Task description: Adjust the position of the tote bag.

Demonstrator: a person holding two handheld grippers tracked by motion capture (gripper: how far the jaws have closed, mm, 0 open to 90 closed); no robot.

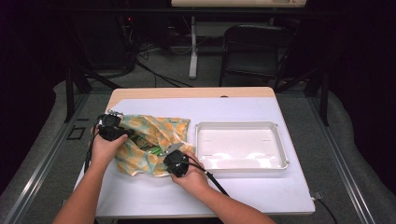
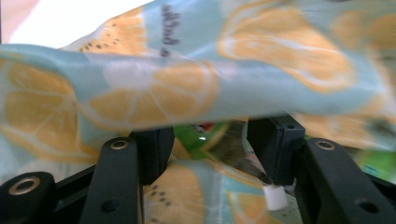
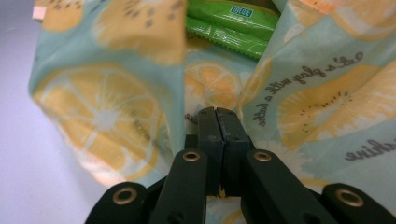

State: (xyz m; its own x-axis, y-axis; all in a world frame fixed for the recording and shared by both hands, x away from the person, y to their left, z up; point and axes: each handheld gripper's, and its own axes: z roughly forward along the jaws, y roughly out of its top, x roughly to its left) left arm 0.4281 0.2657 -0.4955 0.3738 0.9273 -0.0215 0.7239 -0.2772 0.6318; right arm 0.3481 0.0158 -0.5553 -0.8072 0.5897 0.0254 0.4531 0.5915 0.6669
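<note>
Here the fruit-print bag [image 1: 152,144] lies just left of the white tray [image 1: 240,164] on the table. The right gripper [image 3: 218,122] has its jaws pinched together on the bag's near edge. The left gripper [image 2: 208,154] stands with jaws apart at the bag's mouth, pads pressing nothing, green packets [image 3: 229,23] inside the bag.

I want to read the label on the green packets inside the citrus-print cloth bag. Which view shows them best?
The right gripper view: two green plastic packets lie sharp in the bag's open mouth, label facing the camera. The left gripper view gives a blurred green patch between the jaws; the high view a green speck.
</note>
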